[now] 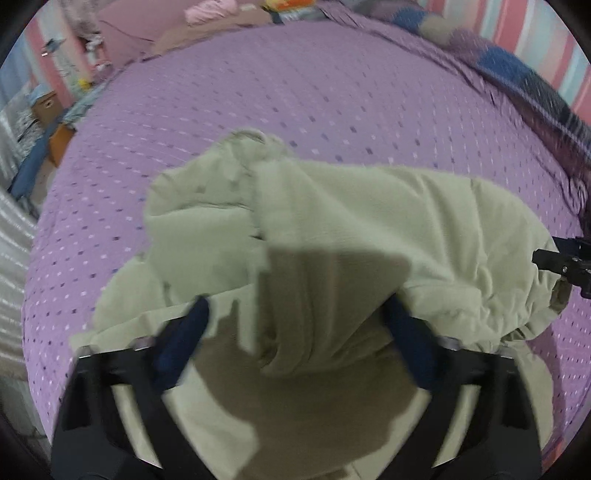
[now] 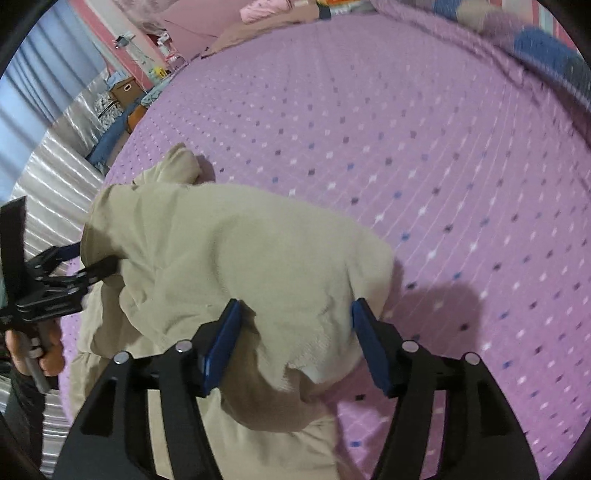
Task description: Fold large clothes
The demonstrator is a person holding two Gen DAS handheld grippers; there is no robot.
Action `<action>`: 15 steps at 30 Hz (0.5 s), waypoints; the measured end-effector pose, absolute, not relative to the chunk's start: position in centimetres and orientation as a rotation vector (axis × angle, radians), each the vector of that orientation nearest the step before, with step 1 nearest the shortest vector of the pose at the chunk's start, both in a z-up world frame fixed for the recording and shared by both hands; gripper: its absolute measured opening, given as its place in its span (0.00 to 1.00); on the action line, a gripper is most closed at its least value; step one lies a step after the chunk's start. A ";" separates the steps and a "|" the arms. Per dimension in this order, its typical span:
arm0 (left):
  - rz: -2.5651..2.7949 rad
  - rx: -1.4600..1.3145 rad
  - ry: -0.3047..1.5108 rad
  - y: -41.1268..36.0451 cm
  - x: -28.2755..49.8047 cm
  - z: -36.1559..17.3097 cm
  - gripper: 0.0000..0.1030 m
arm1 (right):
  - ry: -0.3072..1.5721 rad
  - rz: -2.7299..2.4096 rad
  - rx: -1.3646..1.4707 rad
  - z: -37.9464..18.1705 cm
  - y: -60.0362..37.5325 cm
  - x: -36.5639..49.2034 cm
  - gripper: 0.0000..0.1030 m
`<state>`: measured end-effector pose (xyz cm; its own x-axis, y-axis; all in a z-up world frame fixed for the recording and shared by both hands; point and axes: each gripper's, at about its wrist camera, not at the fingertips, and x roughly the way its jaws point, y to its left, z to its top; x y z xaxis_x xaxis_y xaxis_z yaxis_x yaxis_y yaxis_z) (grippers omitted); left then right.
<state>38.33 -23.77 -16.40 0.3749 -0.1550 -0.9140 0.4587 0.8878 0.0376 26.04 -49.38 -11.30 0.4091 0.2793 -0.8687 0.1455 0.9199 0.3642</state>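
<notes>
Open tongs point(image 2: 295, 343) astride beige garment point(image 2: 236, 266)

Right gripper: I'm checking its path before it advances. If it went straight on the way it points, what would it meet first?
The beige garment, bunched right between the open fingers of the right gripper. It already seems to lie there, though depth is unclear. Beyond it lies the purple bedspread.

A purple dotted bedspread point(image 1: 332, 92) fills the view. Beyond its far edge lie pink clothes point(image 1: 210, 9); a cardboard box point(image 2: 123, 88) stands left of it.
</notes>
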 end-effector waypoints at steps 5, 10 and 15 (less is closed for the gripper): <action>-0.439 0.298 1.167 -24.8 38.7 -17.4 0.30 | 1.150 0.087 0.423 -11.8 -48.1 26.0 0.27; -0.407 0.274 1.105 -23.1 37.6 -14.1 0.10 | 1.050 0.095 0.444 -8.4 -47.2 25.3 0.11; -0.343 0.194 0.987 -16.9 33.7 -8.9 0.10 | 0.974 0.175 0.357 -4.1 -41.5 25.6 0.08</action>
<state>33.75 -16.85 -8.94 0.5035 -0.1950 -0.8417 0.3691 0.9294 0.0055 25.57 -41.51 -4.11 0.5539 0.3026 -0.7756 0.0143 0.9280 0.3723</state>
